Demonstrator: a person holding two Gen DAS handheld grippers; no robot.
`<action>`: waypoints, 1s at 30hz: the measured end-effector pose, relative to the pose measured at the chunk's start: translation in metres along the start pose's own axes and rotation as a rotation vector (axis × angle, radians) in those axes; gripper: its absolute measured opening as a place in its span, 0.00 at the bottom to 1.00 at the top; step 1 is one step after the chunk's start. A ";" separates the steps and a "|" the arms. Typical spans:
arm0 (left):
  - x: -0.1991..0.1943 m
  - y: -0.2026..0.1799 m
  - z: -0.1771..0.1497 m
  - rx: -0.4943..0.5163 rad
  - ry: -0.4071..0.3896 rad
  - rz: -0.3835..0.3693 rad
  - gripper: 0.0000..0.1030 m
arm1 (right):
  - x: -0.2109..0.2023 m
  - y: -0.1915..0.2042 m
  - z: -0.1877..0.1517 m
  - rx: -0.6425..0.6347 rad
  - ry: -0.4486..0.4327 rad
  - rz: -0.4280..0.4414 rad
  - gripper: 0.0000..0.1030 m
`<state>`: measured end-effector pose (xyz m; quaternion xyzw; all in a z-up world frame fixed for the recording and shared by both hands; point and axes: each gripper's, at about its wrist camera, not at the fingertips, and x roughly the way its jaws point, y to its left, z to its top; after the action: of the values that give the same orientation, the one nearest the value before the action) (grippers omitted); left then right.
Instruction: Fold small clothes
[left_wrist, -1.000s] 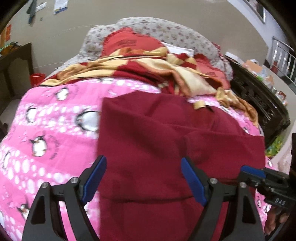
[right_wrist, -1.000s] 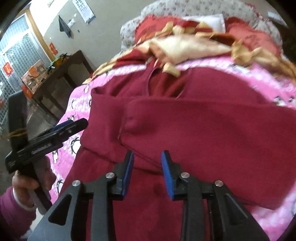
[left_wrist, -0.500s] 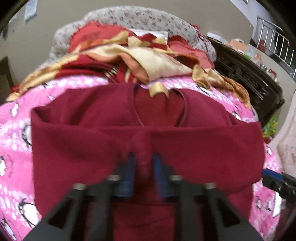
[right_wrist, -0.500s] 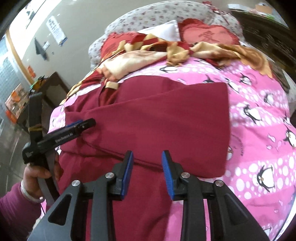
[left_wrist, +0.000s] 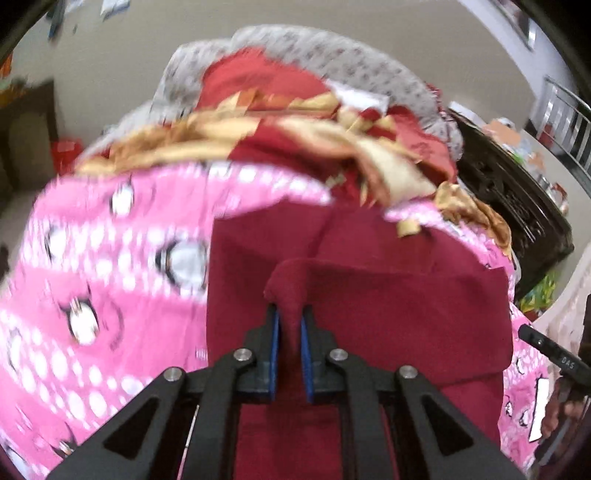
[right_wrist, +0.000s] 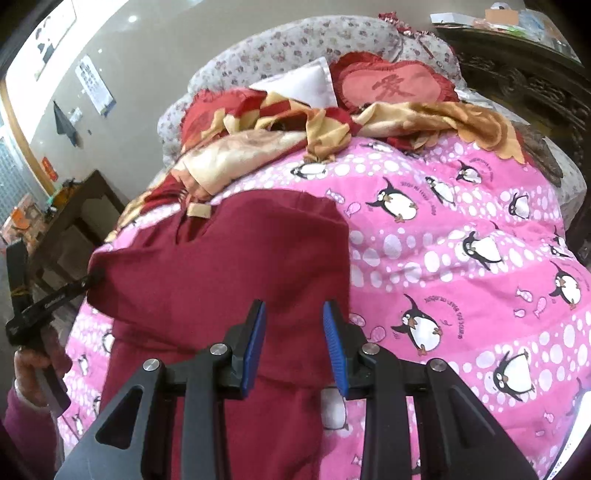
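A dark red garment (left_wrist: 388, 295) lies on a pink penguin-print quilt (left_wrist: 92, 277). My left gripper (left_wrist: 289, 325) is shut on a pinched fold of the garment and holds it raised. In the right wrist view the garment (right_wrist: 229, 266) lies partly folded, and the left gripper (right_wrist: 88, 282) grips its left edge. My right gripper (right_wrist: 295, 321) is open over the garment's right part, with nothing between its blue pads. The right gripper's tip also shows at the right edge of the left wrist view (left_wrist: 546, 350).
A crumpled red and gold blanket (right_wrist: 295, 129) and red heart cushion (right_wrist: 391, 88) lie at the head of the bed, against a floral pillow (right_wrist: 295, 48). A dark carved cabinet (left_wrist: 517, 206) stands to the right. A dark wooden table (right_wrist: 74, 206) stands to the left.
My left gripper closed on a fold of the garment and drew it to the left. My right gripper stayed open and shifted right, so more of the quilt shows.
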<state>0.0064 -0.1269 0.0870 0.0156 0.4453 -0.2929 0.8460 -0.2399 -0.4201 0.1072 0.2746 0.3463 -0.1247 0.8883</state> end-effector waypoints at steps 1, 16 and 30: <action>0.003 0.001 -0.003 -0.001 0.003 0.004 0.11 | 0.006 0.002 0.001 -0.007 0.010 -0.009 0.33; 0.013 -0.001 -0.010 0.020 0.006 0.049 0.11 | 0.062 -0.031 0.038 0.190 0.102 0.043 0.37; 0.021 0.002 -0.015 0.021 0.017 0.094 0.25 | 0.025 -0.021 0.033 0.111 -0.021 -0.149 0.19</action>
<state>0.0055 -0.1312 0.0616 0.0479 0.4480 -0.2575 0.8548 -0.2122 -0.4572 0.1023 0.2955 0.3488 -0.2123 0.8637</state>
